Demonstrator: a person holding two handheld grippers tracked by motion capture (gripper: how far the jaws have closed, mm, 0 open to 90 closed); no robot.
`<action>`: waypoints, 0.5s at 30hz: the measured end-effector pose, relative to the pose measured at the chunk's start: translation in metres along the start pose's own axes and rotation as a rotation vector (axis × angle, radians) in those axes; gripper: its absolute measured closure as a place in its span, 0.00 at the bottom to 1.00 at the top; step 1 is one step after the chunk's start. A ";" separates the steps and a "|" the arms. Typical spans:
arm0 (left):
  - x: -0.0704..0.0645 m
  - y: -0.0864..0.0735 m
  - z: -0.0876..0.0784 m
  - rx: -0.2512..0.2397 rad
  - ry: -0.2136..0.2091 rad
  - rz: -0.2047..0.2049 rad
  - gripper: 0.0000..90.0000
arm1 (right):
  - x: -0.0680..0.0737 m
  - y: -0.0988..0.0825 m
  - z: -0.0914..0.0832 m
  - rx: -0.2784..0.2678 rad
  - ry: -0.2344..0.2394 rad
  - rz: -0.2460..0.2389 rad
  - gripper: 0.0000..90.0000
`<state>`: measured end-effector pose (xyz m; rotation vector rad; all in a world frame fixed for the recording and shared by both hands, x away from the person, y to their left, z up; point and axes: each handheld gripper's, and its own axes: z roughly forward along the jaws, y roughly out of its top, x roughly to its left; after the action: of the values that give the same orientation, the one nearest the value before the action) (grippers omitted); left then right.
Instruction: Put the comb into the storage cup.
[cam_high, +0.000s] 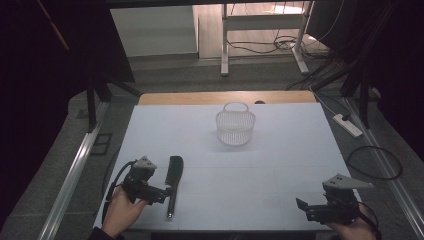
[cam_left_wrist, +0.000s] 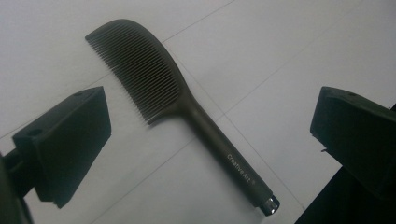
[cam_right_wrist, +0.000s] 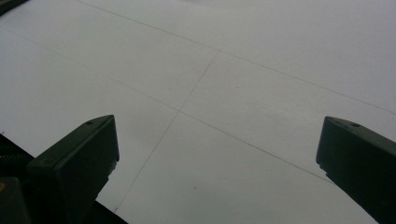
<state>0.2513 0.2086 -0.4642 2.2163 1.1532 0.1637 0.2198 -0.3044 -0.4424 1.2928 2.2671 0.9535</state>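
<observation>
Dark comb (cam_left_wrist: 180, 109) is lying flat on the white table (cam_high: 280, 165) near the front-left corner, with the left gripper (cam_high: 167, 192) spread wide right over its handle but not touching it, and the right gripper (cam_high: 302, 207) hanging out wide apart too, gripping nothing, over at the front-right.
</observation>
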 end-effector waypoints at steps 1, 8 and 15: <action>0.000 0.001 0.001 0.002 0.001 0.002 0.00 | 0.000 0.000 0.000 0.000 -0.001 0.000 0.00; -0.001 0.009 0.009 0.020 -0.001 0.018 0.00 | 0.000 0.000 0.000 0.002 -0.005 0.006 0.00; -0.004 0.018 0.018 0.039 -0.005 0.039 0.00 | 0.000 0.000 0.000 0.005 -0.004 0.004 0.00</action>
<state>0.2678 0.1891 -0.4679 2.2726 1.1205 0.1534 0.2204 -0.3046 -0.4426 1.3006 2.2660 0.9468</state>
